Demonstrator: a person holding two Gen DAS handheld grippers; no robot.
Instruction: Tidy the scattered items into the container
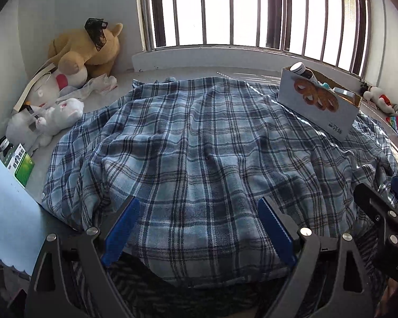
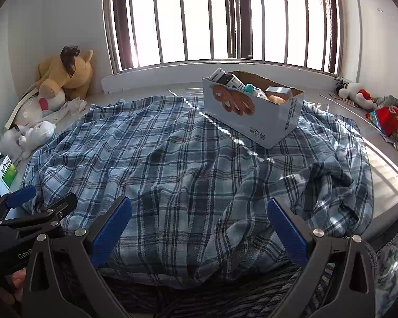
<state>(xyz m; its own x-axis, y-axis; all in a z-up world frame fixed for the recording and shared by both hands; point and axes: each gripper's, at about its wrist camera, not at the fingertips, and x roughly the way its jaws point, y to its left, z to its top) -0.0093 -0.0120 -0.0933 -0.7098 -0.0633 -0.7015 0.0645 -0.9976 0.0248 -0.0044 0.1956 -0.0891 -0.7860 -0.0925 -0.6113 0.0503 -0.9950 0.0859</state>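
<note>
Step in hand: I am judging this as the tail of the tidying; the cardboard box is sitting on the plaid cloth with bottles and small packs already inside, and I am seeing nothing loose on the cloth itself.
Left gripper: I am reading it as open, its blue pads spread wide over the near edge of the cloth with nothing between them.
Right gripper: I am seeing it open and empty too, hovering over the rumpled near folds, just beside the left one.
Task's things: the box is standing at the far right of the cloth, near the barred window; a green carton with a bottle beside it is lying off the cloth at the left edge.
Next move: I am guessing either that carton is the remaining pick, which calls for the left gripper swinging left, or the work is finished; I cannot tell which.
Edges: plush toys are crowding the left corner and more clutter is lining the right ledge.
Open room: the middle of the cloth is giving both grippers free passage to the box.
</note>
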